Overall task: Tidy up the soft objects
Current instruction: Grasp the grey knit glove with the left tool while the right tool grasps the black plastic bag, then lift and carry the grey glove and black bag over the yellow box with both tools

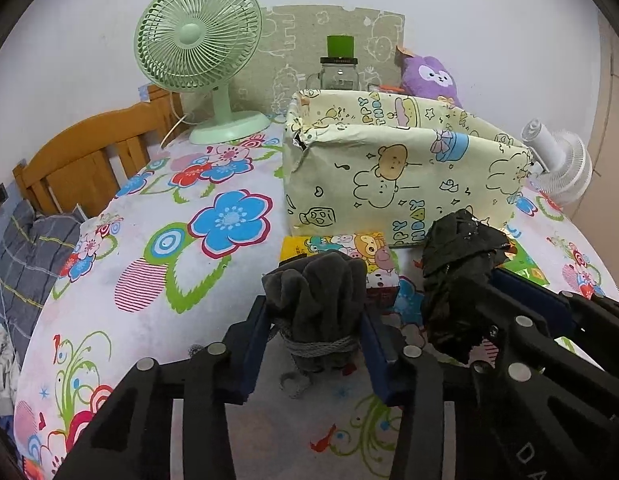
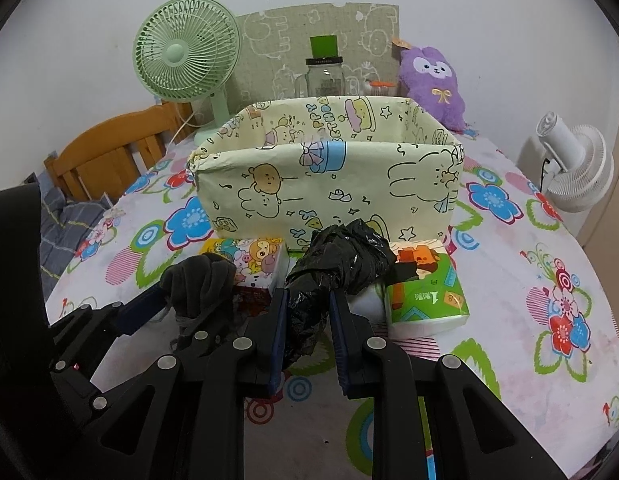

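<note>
My left gripper (image 1: pixel 315 334) is shut on a grey fabric bundle (image 1: pixel 315 292) tied with cord, held just above the table; it also shows in the right wrist view (image 2: pixel 197 284). My right gripper (image 2: pixel 307 328) is shut on a crumpled black plastic bag (image 2: pixel 341 258), seen at the right of the left wrist view (image 1: pixel 457 264). Behind both stands an open yellow cartoon-print box (image 2: pixel 329 176), also in the left wrist view (image 1: pixel 389 176). Two tissue packs lie before it: a yellow cartoon one (image 2: pixel 257 260) and a green one (image 2: pixel 429 288).
The table has a flowered cloth (image 2: pixel 529 248). A green fan (image 2: pixel 185 60), a glass jar (image 2: pixel 323 76) and a purple plush toy (image 2: pixel 433 84) stand behind the box. A white fan (image 2: pixel 577 168) is at the right, a wooden chair (image 2: pixel 105 152) at the left.
</note>
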{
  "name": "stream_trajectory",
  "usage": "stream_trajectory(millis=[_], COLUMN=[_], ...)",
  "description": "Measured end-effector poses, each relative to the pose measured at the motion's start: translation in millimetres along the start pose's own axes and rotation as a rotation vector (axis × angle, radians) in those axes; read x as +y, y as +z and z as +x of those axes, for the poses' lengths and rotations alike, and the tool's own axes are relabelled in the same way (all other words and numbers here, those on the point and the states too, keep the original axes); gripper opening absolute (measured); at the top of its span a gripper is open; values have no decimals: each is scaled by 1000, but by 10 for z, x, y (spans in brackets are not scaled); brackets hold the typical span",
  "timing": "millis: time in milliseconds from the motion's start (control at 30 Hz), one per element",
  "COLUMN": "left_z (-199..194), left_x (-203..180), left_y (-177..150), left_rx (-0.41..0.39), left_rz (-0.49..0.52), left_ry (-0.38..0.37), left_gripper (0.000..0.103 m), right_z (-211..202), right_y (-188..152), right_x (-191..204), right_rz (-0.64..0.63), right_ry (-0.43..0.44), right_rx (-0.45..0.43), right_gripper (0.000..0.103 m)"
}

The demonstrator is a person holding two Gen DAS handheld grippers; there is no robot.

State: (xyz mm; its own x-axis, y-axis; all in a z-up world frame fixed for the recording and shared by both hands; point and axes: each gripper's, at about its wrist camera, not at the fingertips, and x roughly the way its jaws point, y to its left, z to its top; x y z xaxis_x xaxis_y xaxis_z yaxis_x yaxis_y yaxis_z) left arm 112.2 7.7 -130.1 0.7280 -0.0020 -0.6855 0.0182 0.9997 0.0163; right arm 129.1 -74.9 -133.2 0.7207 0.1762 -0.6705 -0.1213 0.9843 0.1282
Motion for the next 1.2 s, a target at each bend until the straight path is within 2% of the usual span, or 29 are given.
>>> stream_trajectory(millis=[400,1200], left_z=[-234,-904], left_x=[-64,-343], left_y=[-36,101], left_rx=[-19,-132], left_rz=[-6,7], left_ry=[8,-24], left_gripper=[40,40], right_z=[-187,-923], right_y=[-34,39], right_x=[-26,-211], right_rz=[0,18], right_ry=[23,3], right_rx=[-25,-166], right_gripper=[24,24])
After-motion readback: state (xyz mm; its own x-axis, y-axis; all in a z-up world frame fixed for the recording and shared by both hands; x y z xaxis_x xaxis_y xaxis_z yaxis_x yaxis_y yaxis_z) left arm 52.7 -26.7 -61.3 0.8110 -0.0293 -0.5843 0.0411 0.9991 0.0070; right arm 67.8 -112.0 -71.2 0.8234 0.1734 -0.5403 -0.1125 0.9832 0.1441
